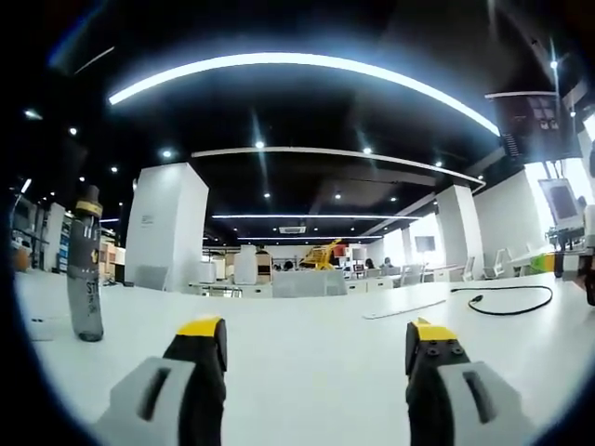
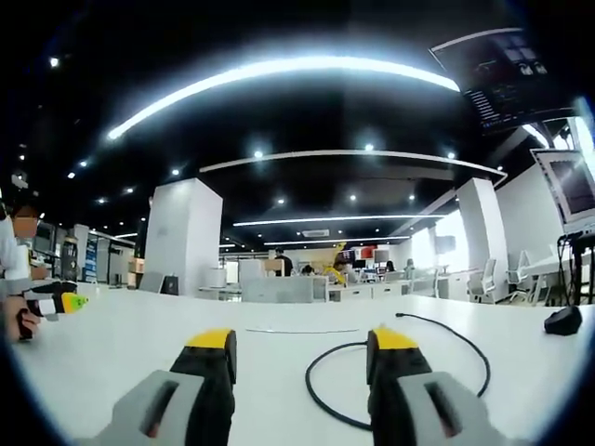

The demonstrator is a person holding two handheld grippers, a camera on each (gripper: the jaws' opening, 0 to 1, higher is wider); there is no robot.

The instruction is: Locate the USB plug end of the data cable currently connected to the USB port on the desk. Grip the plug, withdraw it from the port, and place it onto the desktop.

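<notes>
Search step: both hand-held grippers, left [image 1: 316, 348] and right [image 2: 302, 358], hover wide apart-jawed and empty over the white worktop [image 2: 130, 344]. The black data cable [image 2: 325, 404] loops at the right gripper's 12 o'clock; its plug and port cannot be made out. Next, trace the cable to its plugged end.

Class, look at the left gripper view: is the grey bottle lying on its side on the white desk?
No. The grey bottle stands upright on the white desk, cap uppermost, off to the left.
</notes>
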